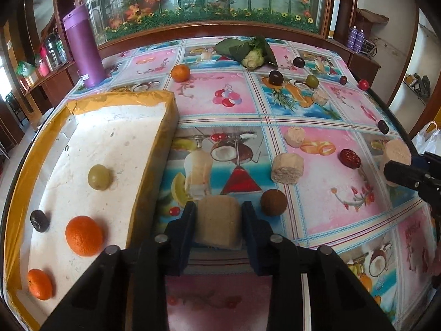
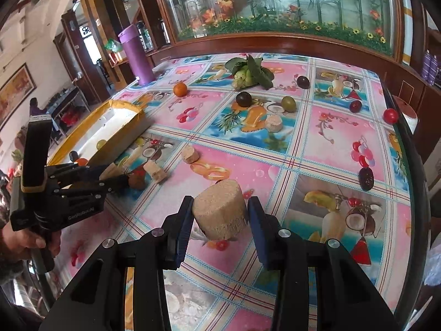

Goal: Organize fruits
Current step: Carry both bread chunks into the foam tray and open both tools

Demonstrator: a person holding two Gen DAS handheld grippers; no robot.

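My left gripper [image 1: 219, 208] is shut on a beige cane chunk [image 1: 217, 223] that rests on the tablecloth beside the white foam tray [image 1: 115, 127]. In the tray lie a green fruit [image 1: 99, 177], a dark fruit [image 1: 39, 220] and two oranges [image 1: 84, 235]. My right gripper [image 2: 220, 204] is shut on another beige cane chunk [image 2: 220, 216], lifted above the cloth. In the left wrist view the right gripper [image 1: 397, 171] appears at the right edge. In the right wrist view the left gripper [image 2: 118, 178] is low at the left, held by a hand [image 2: 22, 242].
Loose on the table are an orange [image 1: 180, 72], a brown round fruit [image 1: 273, 202], a red date [image 1: 350, 158], dark plums [image 1: 275, 77], a green fruit [image 1: 312, 80], a red tomato [image 1: 363, 84] and more cane chunks [image 1: 286, 168]. A leafy vegetable [image 1: 252, 55] and a purple tumbler [image 1: 84, 47] stand at the back.
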